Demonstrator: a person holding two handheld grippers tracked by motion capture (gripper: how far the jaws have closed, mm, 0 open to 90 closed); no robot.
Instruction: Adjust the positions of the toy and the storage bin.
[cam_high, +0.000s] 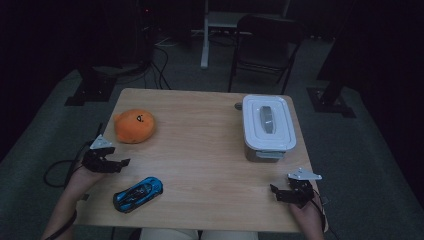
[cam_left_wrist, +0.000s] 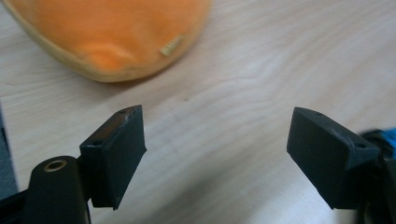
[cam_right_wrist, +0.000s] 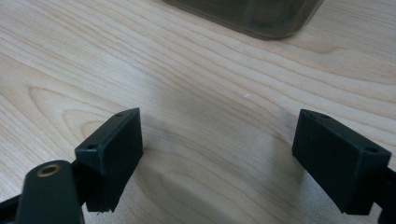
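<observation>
Your left tongs (cam_high: 121, 163) sit at the near left of the bench (cam_high: 200, 150), jaws spread wide with nothing between them, only bare wood showing in the gap in the left gripper view (cam_left_wrist: 215, 154). Just beyond them, toward the far left, lies the orange plush toy (cam_high: 134, 125); in the left gripper view its rounded underside (cam_left_wrist: 116, 37) rests on the wood ahead of the jaws, apart from them. Near and slightly right of those tongs lies the blue toy car (cam_high: 138, 193), close to the near edge, untouched. Further right, on the far right part of the bench, stands the grey box (cam_high: 266, 129) with its white lid on. Your right tongs (cam_high: 276, 192) rest at the near right corner, jaws also wide apart and gripping nothing (cam_right_wrist: 217, 158), with the box's lower corner (cam_right_wrist: 261, 18) ahead of them.
</observation>
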